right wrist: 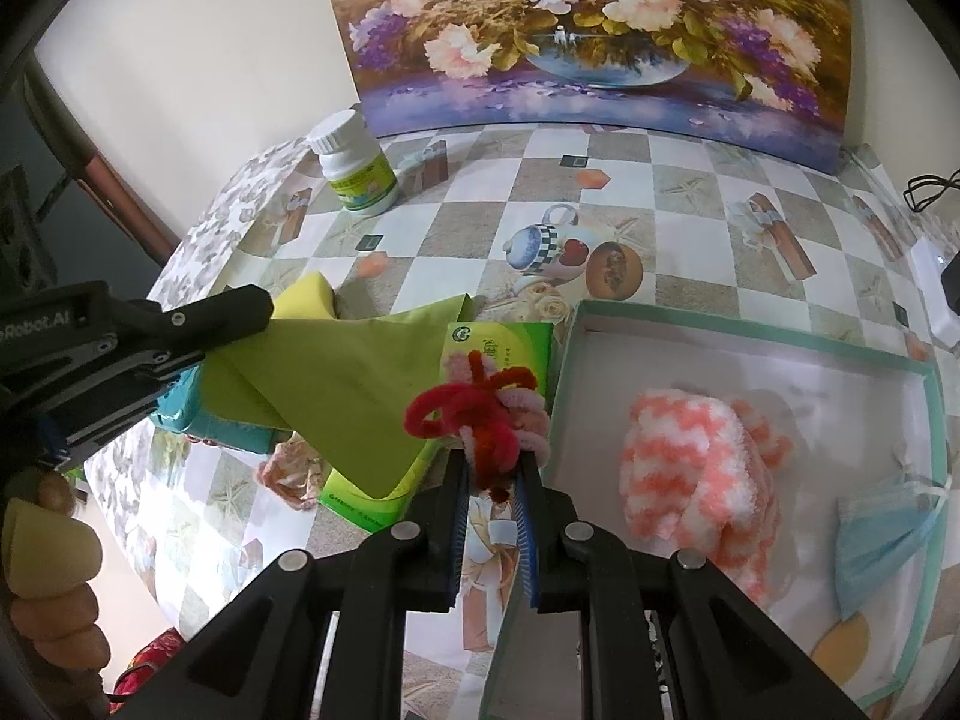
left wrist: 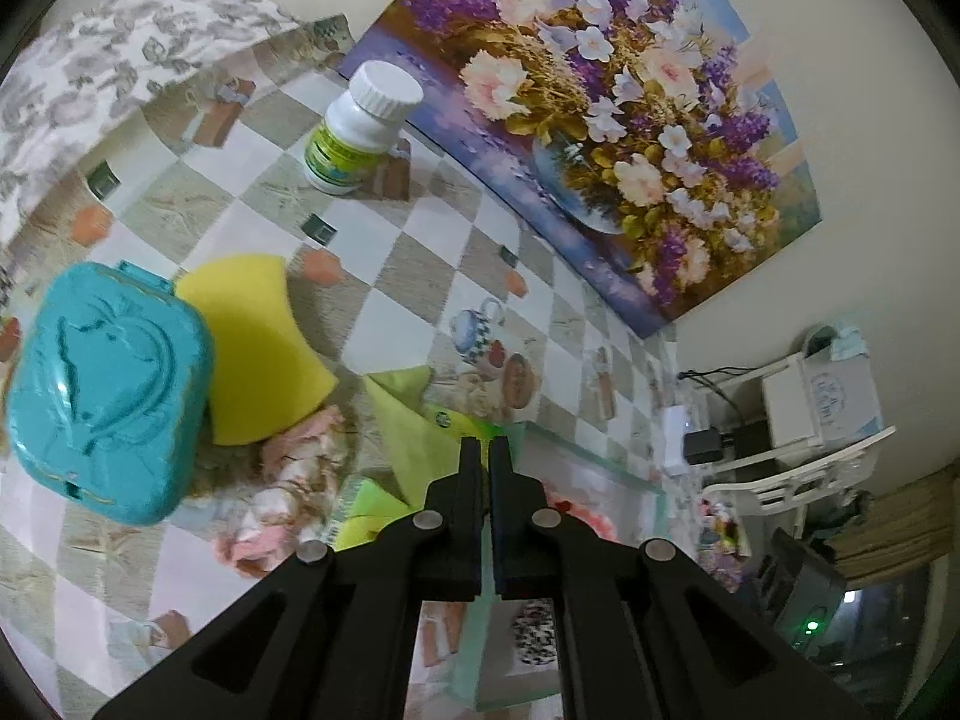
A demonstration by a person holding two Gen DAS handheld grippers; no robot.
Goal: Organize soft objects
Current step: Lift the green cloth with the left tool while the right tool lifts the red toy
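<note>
My right gripper (right wrist: pixel 493 461) is shut on a red and pink pipe-cleaner bundle (right wrist: pixel 480 408), held just left of the open green-rimmed box (right wrist: pixel 744 336). In the box lie a pink-and-white fuzzy sock (right wrist: pixel 696 468) and a blue face mask (right wrist: pixel 882 546). My left gripper (left wrist: pixel 486 447) is shut on a corner of the green cloth (left wrist: pixel 414 420), which drapes over the green tissue pack (right wrist: pixel 510 342); that gripper shows at the left of the right wrist view (right wrist: pixel 198 330). A yellow sponge (left wrist: pixel 252 348) and a pink floral scrunchie (left wrist: pixel 288 480) lie on the table.
A teal plastic case (left wrist: pixel 102 390) sits beside the sponge. A white pill bottle (left wrist: pixel 360 126) stands near the flower painting (left wrist: pixel 600 120) leaning on the wall. A white rack (left wrist: pixel 798 450) with chargers stands off the table's right end.
</note>
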